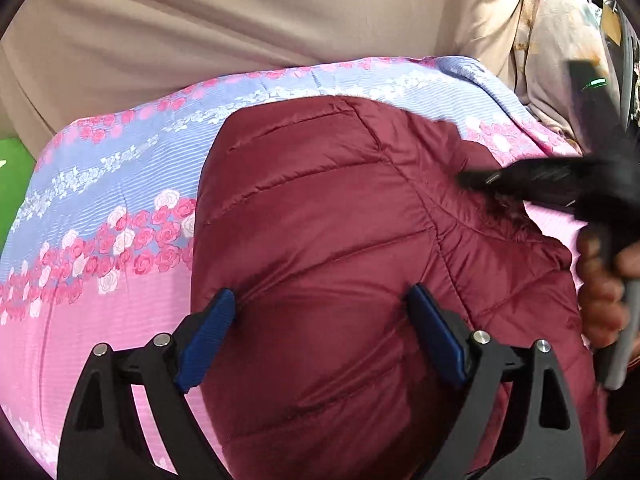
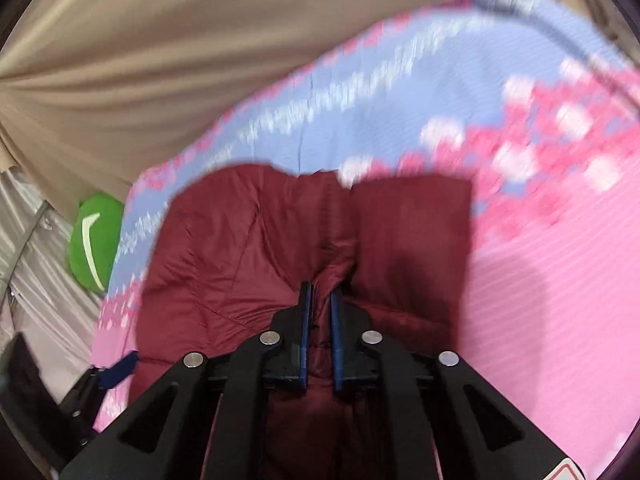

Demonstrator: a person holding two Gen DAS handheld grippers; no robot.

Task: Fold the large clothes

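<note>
A maroon quilted puffer jacket (image 1: 320,220) lies on a pink and blue floral bedsheet (image 1: 100,208). My left gripper (image 1: 322,300) is open, its blue pads (image 1: 212,336) spread wide just over the jacket's near part. My right gripper (image 2: 320,292) is shut on a fold of the jacket (image 2: 240,240), which bunches up between its pads. In the left wrist view the right gripper (image 1: 472,178) shows as a blurred black shape at the right, over the jacket's right edge, held by a hand (image 1: 600,292).
A beige curtain (image 1: 240,20) hangs behind the bed. A green object (image 2: 94,240) sits at the bed's far left edge. The bedsheet (image 2: 540,280) extends pink to the right of the jacket. The right wrist view is motion-blurred.
</note>
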